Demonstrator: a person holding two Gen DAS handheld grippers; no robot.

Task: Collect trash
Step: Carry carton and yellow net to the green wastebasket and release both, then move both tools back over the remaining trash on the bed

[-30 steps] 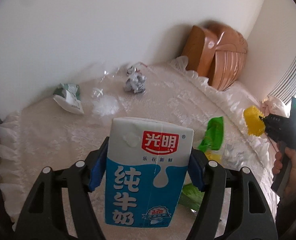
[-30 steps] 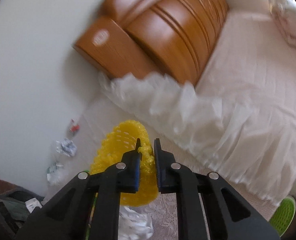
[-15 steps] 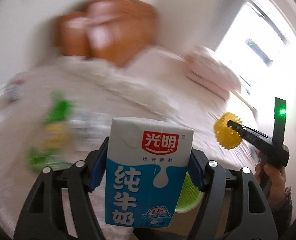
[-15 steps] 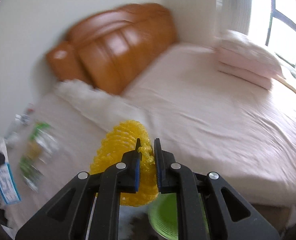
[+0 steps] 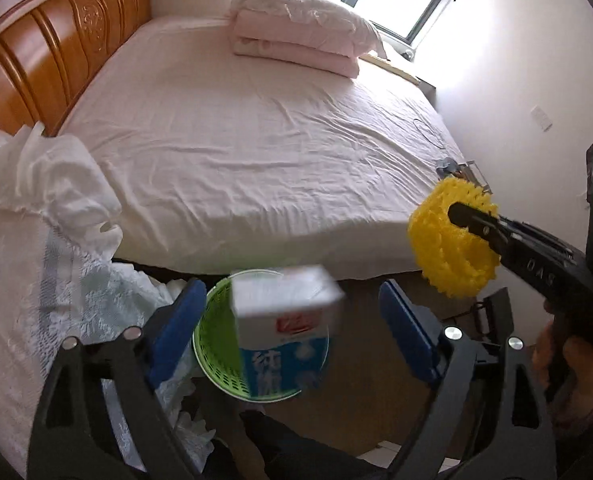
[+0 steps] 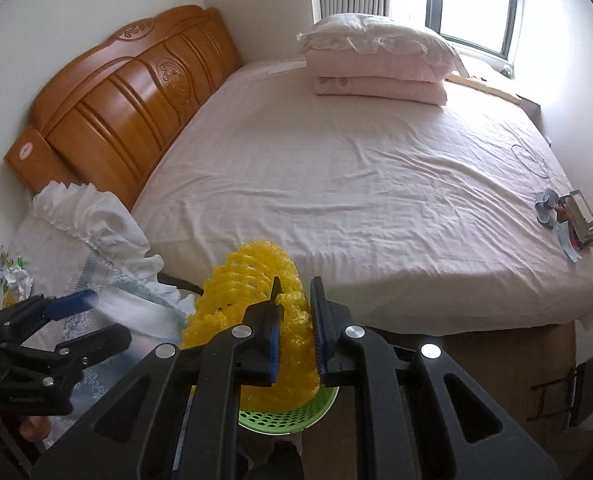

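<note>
The left gripper (image 5: pixel 292 316) has just been opening its jaws; they stand wide, and the milk carton (image 5: pixel 286 320) between them touches neither pad, blurred, dropping over the green basket (image 5: pixel 216 344) on the floor beside the bed (image 5: pixel 256 140). The right gripper (image 6: pixel 296 312) has its jaws nearly closed, pinching the yellow foam net (image 6: pixel 252 280) just above the same basket. So one piece looks as good as binned and the net comes next. Crumpled wrappers (image 6: pixel 12 280) remain on the lace-covered worktop (image 6: pixel 56 248), still to be fetched.
</note>
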